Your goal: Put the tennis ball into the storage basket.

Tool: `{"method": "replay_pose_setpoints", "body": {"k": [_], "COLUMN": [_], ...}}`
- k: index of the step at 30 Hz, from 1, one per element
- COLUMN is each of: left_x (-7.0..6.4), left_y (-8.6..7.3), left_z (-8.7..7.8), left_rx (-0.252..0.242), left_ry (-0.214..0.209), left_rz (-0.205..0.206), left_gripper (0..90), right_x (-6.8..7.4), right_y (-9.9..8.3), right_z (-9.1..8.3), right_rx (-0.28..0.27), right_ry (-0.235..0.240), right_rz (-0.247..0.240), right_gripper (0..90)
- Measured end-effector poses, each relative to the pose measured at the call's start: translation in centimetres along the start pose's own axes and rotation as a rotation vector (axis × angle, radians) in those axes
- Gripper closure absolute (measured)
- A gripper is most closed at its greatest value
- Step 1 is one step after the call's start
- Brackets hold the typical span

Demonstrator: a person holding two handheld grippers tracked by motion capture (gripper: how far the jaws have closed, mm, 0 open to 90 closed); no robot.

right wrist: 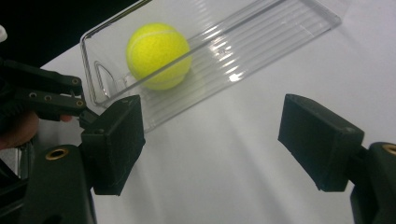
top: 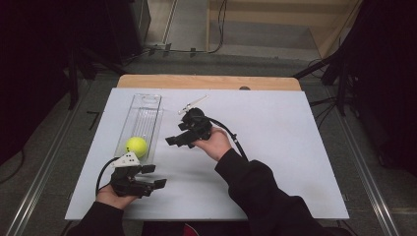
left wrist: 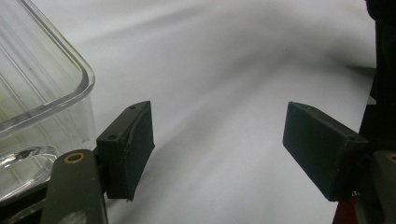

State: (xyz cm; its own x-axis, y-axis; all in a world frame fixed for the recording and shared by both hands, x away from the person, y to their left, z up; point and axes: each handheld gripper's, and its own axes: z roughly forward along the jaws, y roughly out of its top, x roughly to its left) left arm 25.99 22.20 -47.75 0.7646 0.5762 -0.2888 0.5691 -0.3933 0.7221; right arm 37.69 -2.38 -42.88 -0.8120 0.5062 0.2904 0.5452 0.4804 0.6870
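Note:
A yellow tennis ball [top: 136, 146] lies inside the near end of a long clear plastic tray [top: 145, 110] on the left part of the white table top. My left gripper [top: 155, 176] is just in front of the tray's near end, pointing right, open with nothing between its jaws. In the left gripper view the tray's corner [left wrist: 42, 93] sits beside the left jaw. My right gripper [top: 176, 133] hovers right of the tray, aimed at it, open and holding nothing. In the right gripper view the ball [right wrist: 159, 56] rests in the tray [right wrist: 261, 42] beyond the left jaw.
The white board [top: 275, 147] covers a wooden table whose edge [top: 206, 81] shows at the far side. A small dark object [top: 244, 88] sits at that far edge. In the right gripper view the other gripper [right wrist: 46, 93] shows at the left. Dark stands and cables ring the table.

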Motion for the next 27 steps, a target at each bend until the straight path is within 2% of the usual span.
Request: {"method": "replay_pose_setpoints", "body": {"k": [15,22,27], "left_x": [0.0,0.0,0.0], "left_y": [0.0,0.0,0.0], "left_z": [0.1,0.1,0.1], "left_rx": [0.005,0.006,0.008], "left_ry": [0.008,0.008,0.012], "left_rz": [-0.002,-0.001,0.000], "left_gripper": [25.3,25.3,25.3], "right_x": [-1.3,-1.9,-2.2], "right_y": [-2.7,-4.2,-5.1], "right_z": [-2.9,-4.0,-4.9], "right_rx": [-0.026,-0.015,-0.032], "right_ry": [-0.028,-0.055,-0.070], "right_rz": [0.032,0.044,0.050], "right_gripper": [21.4,21.7,21.7]}}
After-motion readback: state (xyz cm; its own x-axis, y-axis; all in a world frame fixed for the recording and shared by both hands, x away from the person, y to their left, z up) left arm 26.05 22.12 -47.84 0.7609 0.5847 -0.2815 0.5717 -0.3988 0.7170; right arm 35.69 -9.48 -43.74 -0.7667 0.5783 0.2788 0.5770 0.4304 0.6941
